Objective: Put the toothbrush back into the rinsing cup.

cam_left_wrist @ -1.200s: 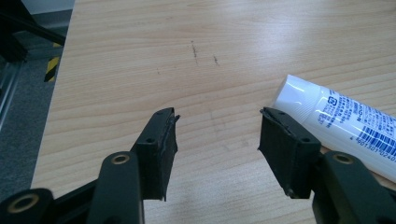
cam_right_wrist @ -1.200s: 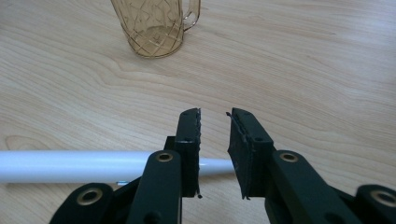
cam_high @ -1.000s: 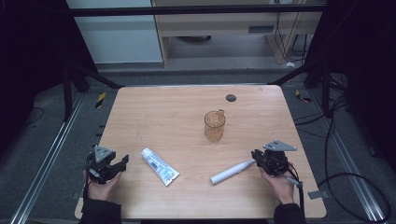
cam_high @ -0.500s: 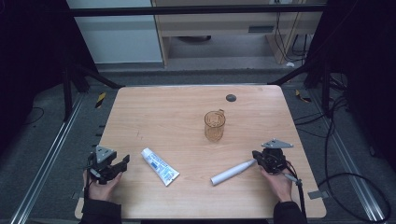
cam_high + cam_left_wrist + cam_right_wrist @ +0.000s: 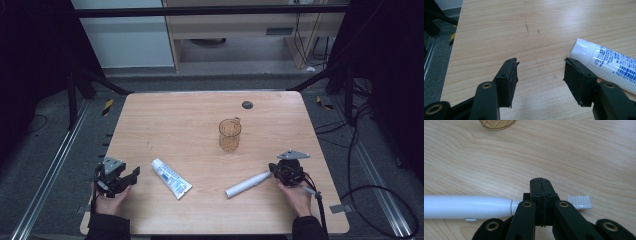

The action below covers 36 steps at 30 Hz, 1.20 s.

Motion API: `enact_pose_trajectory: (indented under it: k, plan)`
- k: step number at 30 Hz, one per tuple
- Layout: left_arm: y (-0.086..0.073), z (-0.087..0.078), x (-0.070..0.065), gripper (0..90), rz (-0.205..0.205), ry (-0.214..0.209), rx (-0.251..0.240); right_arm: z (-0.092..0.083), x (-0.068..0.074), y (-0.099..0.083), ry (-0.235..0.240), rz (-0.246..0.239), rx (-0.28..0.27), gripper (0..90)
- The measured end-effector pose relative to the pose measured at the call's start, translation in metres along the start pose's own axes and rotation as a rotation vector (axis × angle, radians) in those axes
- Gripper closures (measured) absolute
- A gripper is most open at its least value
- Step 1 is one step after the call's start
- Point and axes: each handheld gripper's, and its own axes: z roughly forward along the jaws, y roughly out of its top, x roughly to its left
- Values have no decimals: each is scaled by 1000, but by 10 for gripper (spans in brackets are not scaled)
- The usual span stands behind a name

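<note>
the toothbrush [image 5: 248, 183] lies low and right of centre in the high view, its neck clamped in my right claw [image 5: 541, 195], whose jaws have just closed on it, bristles poking out right. my left claw [image 5: 131, 176] gapes empty at lower left, toothpaste tube [image 5: 614, 66] beside it. amber cup [image 5: 229, 135] stands mid-frame.

High view overlooks table [image 5: 200, 120], claw views close, sharing its wood
</note>
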Motion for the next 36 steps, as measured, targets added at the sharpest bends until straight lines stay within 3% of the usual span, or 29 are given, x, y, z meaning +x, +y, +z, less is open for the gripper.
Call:
enact_pose_trajectory:
  k: [16, 36]
  plan:
    - [0, -1, 2, 415, -12, -4, 6, -1, 5, -2, 3, -32, 23, 900]
    - [0, -1, 4, 379, -36, -11, 5, -6, 4, -6, 5, -24, 47, 900]
